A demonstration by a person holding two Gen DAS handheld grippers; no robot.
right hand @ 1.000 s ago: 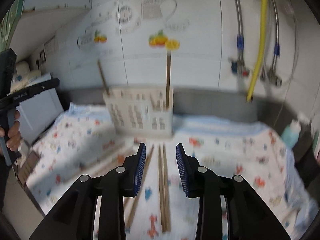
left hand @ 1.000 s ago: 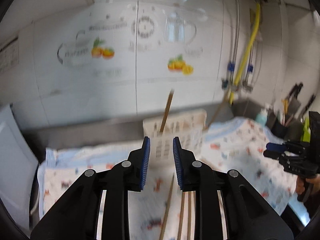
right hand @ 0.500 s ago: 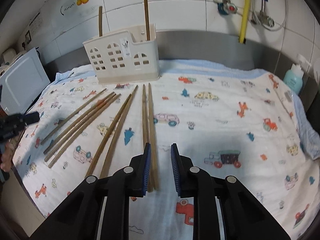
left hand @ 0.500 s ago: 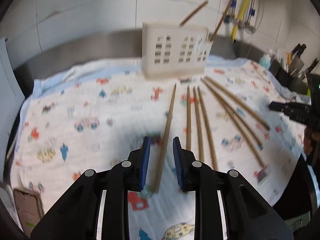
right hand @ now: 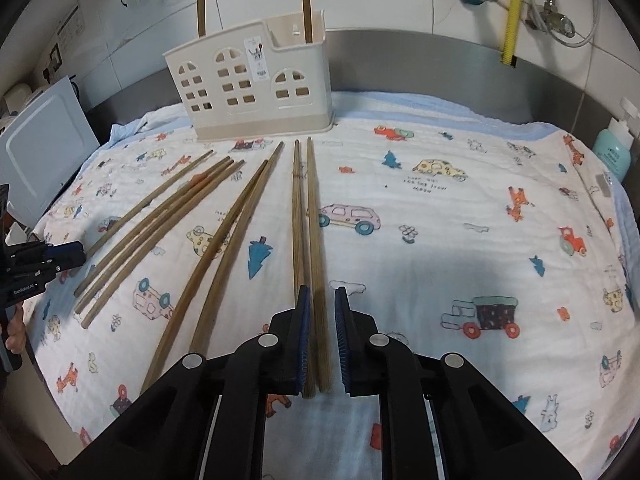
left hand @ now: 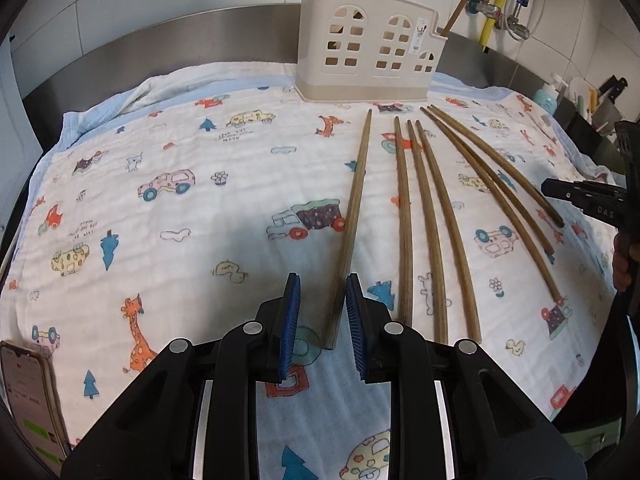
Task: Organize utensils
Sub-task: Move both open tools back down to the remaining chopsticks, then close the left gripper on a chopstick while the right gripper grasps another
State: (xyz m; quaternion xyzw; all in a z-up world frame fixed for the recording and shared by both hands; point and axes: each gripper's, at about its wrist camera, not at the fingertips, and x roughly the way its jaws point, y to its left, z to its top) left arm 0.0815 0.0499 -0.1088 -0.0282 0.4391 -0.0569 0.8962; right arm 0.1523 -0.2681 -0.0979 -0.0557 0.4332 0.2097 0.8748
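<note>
Eight wooden chopsticks flat on a cartoon-print cloth, fanned out from 12 o'clock towards 6 and 8 o'clock, narrow tips towards a cream utensil holder at 12 o'clock on the cloth. Two more upright chopsticks inside that holder, one at each end. Small white sticker on the holder's front, print too small to read. Left gripper spread wide, blue pads either side of the thick end of the leftmost chopstick, touching neither side of it. Right gripper parted only narrowly, straddling the thick ends of the rightmost pair; left pad against or just beside one stick, a sliver of gap at the right pad, so not pinching. Across the cloth at 3 o'clock in the left wrist view, the right gripper's black body stamped "DAS"; at 9 o'clock in the right wrist view, the left gripper's body lettered what looks like "GenRobot.AI". On the cloth, tiny captions ending in "MOON". Phone at 7 o'clock in the left wrist view, green chat bubbles lit, words illegible. Teal bottle at 2 o'clock in the right wrist view, label unreadable.
</note>
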